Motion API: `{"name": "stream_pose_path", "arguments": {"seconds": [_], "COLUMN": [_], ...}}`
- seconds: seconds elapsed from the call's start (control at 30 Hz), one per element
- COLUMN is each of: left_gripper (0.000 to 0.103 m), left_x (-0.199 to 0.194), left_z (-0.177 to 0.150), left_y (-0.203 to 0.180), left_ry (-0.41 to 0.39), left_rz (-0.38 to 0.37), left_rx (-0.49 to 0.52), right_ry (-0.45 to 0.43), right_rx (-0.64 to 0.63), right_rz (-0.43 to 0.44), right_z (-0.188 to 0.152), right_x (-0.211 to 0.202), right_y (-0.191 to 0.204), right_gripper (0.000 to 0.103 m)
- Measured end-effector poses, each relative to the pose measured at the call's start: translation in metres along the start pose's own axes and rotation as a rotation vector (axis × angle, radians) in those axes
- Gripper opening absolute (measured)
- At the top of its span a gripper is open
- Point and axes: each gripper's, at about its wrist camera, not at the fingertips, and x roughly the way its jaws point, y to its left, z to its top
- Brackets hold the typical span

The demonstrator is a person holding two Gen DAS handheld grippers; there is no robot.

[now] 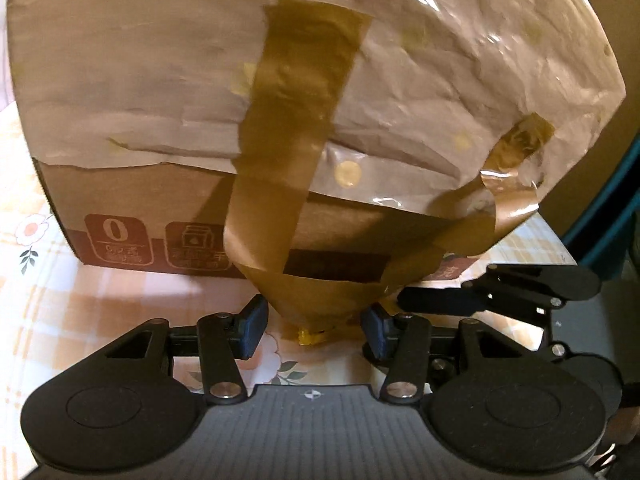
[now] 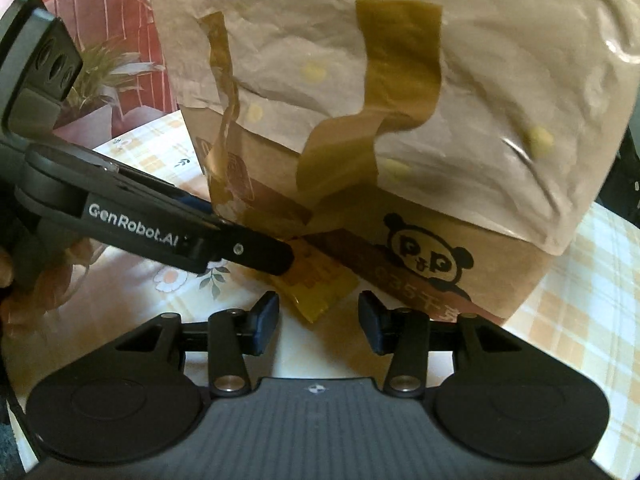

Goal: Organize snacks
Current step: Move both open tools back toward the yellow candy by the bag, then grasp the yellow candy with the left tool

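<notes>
— Checked floral cloth on the worktop (image 1: 60, 292); plant and red chair behind. Box (image 1: 160, 216) close ahead, wrapped in crumpled paper and loose brown tape (image 1: 288, 128).

— And the snack?

— Yellow packet (image 2: 316, 284) flat at the box's foot, just beyond the right tongs (image 2: 318, 322). Both tongs parted, nothing held; left tongs (image 1: 314, 326) facing a hanging tape tail.

— Best approach?

— Probably low and level, pinching the packet's near edge, clear of sticky tape.
</notes>
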Motion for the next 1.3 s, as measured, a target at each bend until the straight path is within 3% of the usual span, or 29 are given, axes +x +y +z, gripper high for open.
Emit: {"name": "stream_pose_path", "arguments": {"seconds": [0.03, 0.1, 0.4, 0.83, 1.3], "left_gripper": [0.052, 0.039, 0.028, 0.027, 0.027], "left_x": [0.001, -0.005, -0.012, -0.053, -0.13], "left_z": [-0.001, -0.006, -0.016, -0.034, -0.022], "left_y": [0.0, 0.003, 0.001, -0.019, -0.024], "left_ry": [0.0, 0.002, 0.014, 0.022, -0.109], "left_rz": [-0.004, -0.02, -0.046, -0.022, -0.032], "left_rx": [0.006, 0.007, -0.012, 0.0, 0.007], "right_ry": [-0.002, -0.006, 0.001, -0.001, -0.126], "right_rx": [0.002, 0.003, 0.007, 0.007, -0.035], "right_rz": [0.001, 0.003, 0.013, 0.057, 0.06], "right_z": [0.001, 0.001, 0.001, -0.012, 0.004], "right_x": [0.0, 0.0, -0.001, -0.026, -0.076], "right_y": [0.0, 0.001, 0.011, 0.037, 0.059], "right_gripper": [0.047, 0.043, 0.028, 0.027, 0.027]}}
